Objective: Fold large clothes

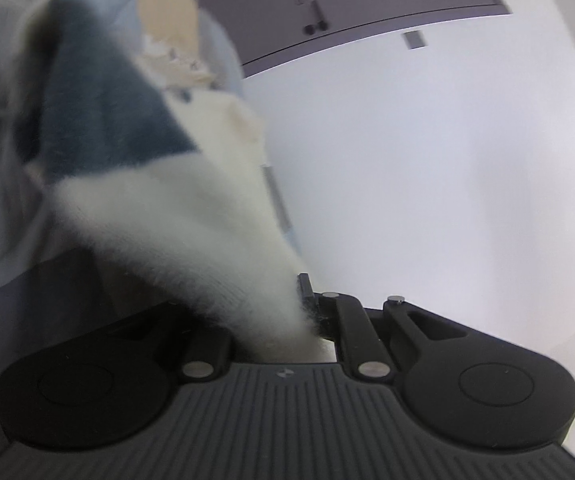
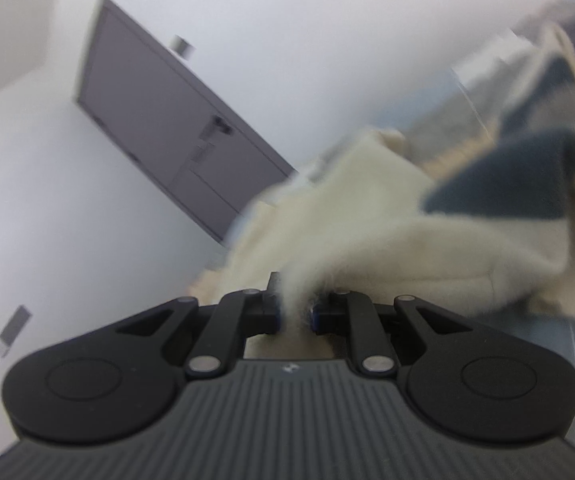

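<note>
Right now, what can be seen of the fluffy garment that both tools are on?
The garment is a fuzzy, fleece-like knit, cream with dark blue-grey blocks. It hangs bunched and draped rather than flat. The left tool is shut on a cream edge of it, and the right tool is shut on another cream fold, fibres tufting out between its jaws. Both views are blurred, so seams and overall shape cannot be told.

The left gripper (image 1: 305,312) is matte black plastic: a grey ribbed deck behind the jaws carries a small emblem, and a round black housing with an embossed circle sits on each side. Black link arms run forward from silver pivot pins to the fingers. The right gripper (image 2: 295,312) has the same build, with silver pins at each link joint, triangular cut-outs in the outer arms, and blue edging on the pads (image 2: 314,316).
</note>
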### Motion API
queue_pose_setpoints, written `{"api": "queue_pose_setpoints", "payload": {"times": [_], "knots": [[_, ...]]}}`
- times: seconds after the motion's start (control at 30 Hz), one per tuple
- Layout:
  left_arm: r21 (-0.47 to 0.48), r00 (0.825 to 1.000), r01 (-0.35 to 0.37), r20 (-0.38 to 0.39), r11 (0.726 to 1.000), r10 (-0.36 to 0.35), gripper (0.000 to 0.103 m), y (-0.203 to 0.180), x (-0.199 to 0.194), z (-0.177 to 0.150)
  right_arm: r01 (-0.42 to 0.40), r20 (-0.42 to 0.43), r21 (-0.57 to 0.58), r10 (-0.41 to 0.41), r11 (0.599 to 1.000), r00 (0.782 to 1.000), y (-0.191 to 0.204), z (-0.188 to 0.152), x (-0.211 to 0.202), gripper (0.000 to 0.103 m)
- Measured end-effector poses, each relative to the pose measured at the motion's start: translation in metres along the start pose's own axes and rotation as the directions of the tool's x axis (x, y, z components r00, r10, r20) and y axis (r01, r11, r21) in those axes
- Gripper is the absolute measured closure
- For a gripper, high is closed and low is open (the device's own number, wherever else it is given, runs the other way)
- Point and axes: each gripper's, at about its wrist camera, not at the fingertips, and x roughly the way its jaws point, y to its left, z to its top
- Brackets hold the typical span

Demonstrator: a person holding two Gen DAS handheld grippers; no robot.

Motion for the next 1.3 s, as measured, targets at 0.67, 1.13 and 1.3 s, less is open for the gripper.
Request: {"api": "queue_pose_setpoints", "payload": {"times": [0.67,1.13,1.3], "knots": [[0.346,0.92,0.292,0.155,0.892,-0.361,0.092,-0.226,-0.152,0.0,-0.278,0.179,-0.337,0.352,0.899,0.919,0.165,0.154,-0.146,0.087],[0.521,0.85,0.337,0.19,0.784,-0.491,0.091,-0.414,-0.188,0.044,-0.243,0.36,-0.423,0.408,0.873,0.839,0.301,0.277,-0.188,0.087],[0.478,0.909,0.28,0.146,0.833,-0.39,0.091,-0.342,-0.121,0.048,-0.136,0.292,-0.393,0.263,0.91,0.92,0.248,0.254,-0.133,0.086]]}}
